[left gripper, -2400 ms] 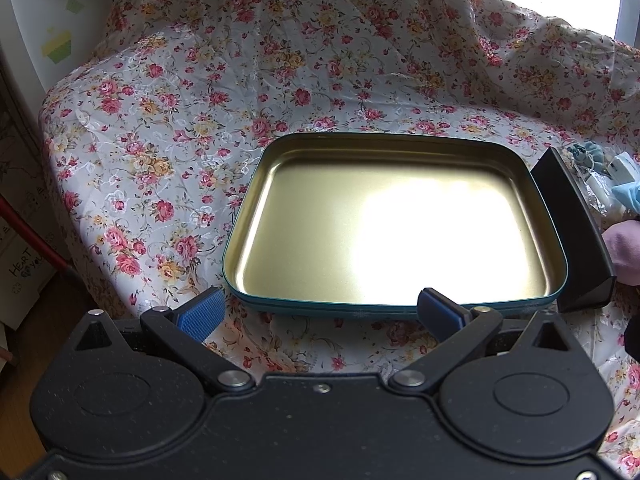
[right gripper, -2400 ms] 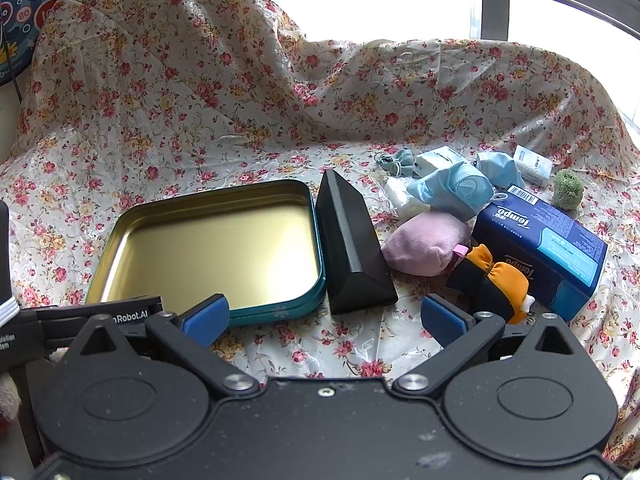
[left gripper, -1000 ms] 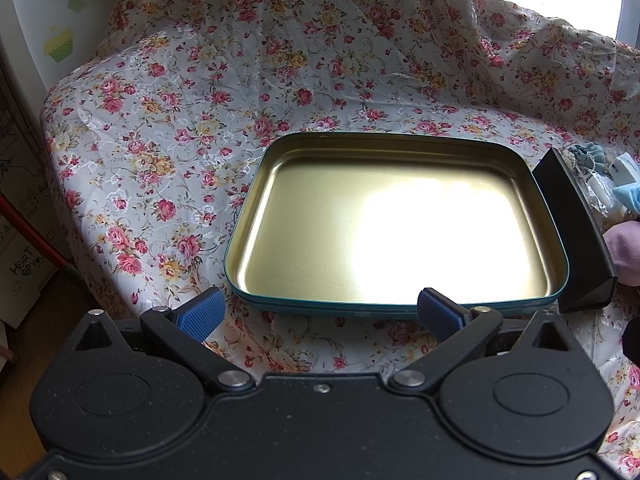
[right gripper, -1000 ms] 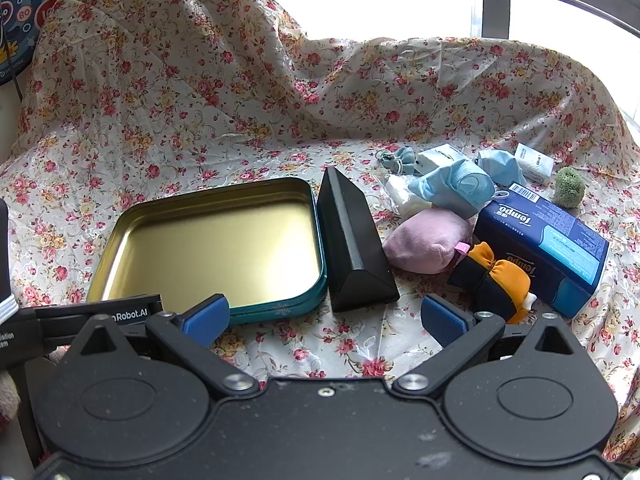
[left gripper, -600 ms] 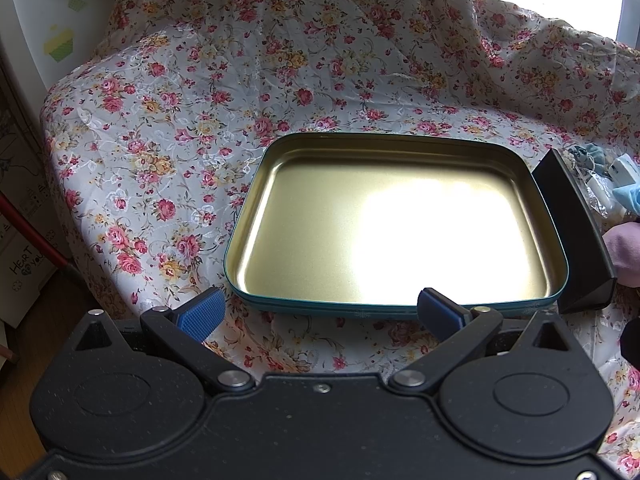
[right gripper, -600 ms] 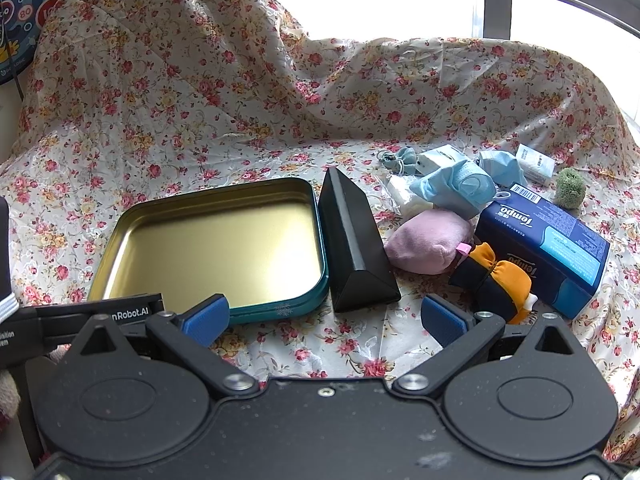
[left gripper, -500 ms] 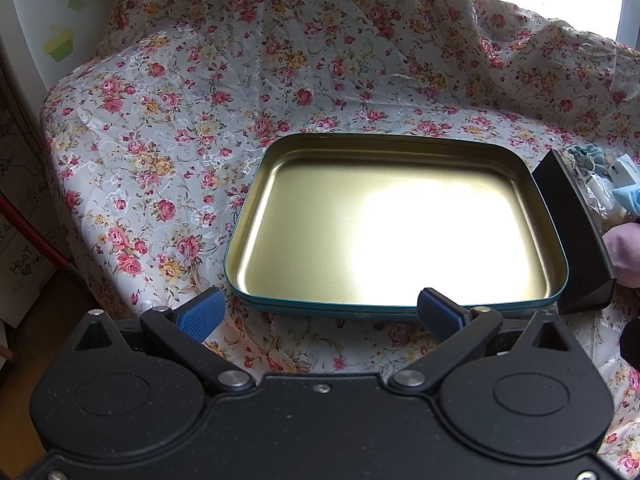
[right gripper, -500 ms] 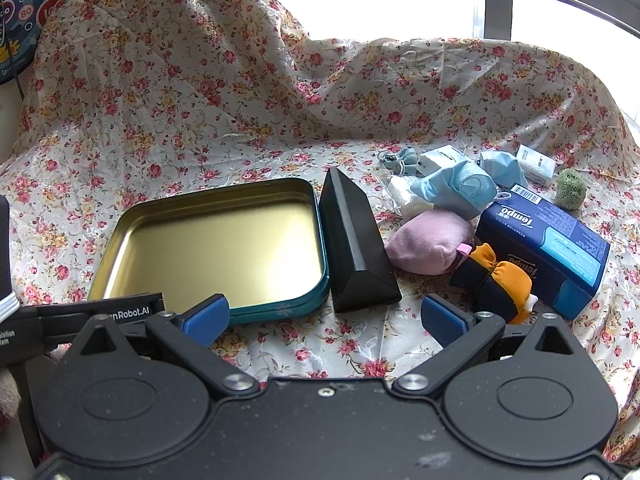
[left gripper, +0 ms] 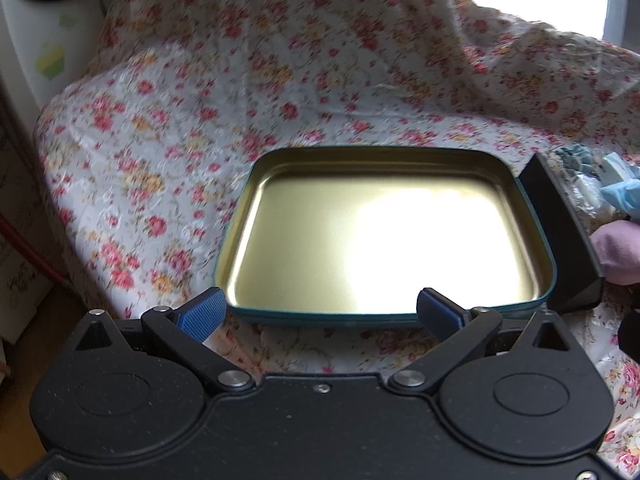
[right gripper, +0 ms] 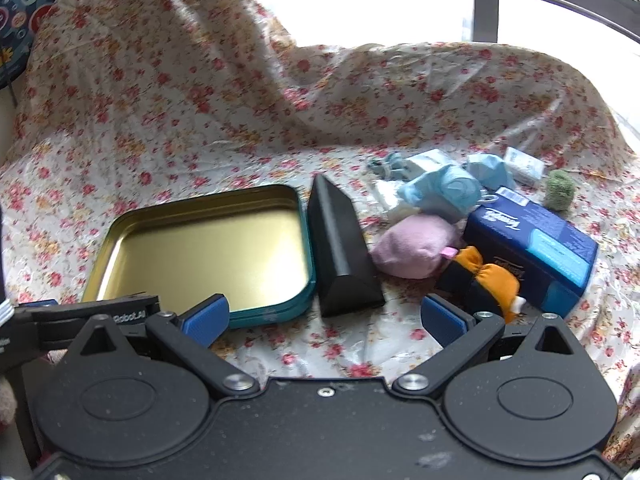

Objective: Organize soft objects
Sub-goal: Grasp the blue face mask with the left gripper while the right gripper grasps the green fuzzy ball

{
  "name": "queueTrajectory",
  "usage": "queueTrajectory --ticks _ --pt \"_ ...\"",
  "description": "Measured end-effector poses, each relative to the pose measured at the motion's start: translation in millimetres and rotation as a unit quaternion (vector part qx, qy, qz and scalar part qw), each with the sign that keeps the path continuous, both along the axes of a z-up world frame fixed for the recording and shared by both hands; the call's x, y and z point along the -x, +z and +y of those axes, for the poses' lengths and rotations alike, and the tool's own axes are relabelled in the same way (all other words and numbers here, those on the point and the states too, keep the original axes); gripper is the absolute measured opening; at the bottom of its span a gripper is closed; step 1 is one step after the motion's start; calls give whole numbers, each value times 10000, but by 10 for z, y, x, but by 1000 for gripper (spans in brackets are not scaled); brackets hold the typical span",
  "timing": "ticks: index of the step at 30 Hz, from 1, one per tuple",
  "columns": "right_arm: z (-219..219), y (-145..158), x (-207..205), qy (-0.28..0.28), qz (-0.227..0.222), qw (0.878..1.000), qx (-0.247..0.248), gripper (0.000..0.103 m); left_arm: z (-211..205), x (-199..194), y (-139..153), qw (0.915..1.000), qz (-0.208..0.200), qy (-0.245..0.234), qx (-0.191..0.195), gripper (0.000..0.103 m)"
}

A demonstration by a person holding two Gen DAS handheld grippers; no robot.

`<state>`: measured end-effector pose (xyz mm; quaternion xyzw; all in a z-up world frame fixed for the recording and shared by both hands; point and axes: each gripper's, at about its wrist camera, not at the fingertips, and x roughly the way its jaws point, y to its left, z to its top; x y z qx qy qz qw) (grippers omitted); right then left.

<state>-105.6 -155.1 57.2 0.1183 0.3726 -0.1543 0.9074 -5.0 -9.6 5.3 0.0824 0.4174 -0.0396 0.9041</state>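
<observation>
Black speckled gripper bodies, blue ribbed fingers [left gripper: 202, 314], silver screws

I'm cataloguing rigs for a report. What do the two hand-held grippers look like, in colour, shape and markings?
Both look alike: the left hand-held gripper and right hand-held gripper have speckled matte black bodies with two round housings, silver pivot screws, angled black linkage arms and ribbed blue finger pads. Partial white "Robot.AI" lettering shows on the left one in the right wrist view.

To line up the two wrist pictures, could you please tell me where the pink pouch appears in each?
Left wrist: pink pouch at the far right edge, cut off, just beyond the black wedge.
Right wrist: pink pouch right of centre, between the black wedge and the blue box.
Shared landmark: the tin, beside the wedge.
</observation>
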Motion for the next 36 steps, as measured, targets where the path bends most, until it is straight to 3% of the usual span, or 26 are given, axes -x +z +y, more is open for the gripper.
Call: queueTrajectory --ticks 7,13,25,36 --pt "-450 -84 285 -888 -91 9960 -58 102 -327 144 26 9977 -179 -655 86 93" --pt "-895 -196 613 -1897 -171 9816 -113 102 -664 292 29 9895 -128 -1414 272 93" --pt "-1483 -353 809 -2318 -27 9716 -467 102 -1231 441 -18 9701 160 -2343 613 94" --pt "-1807 -385 671 -2281 -99 9735 -160 101 -1624 335 72 9600 80 -2641 924 94"
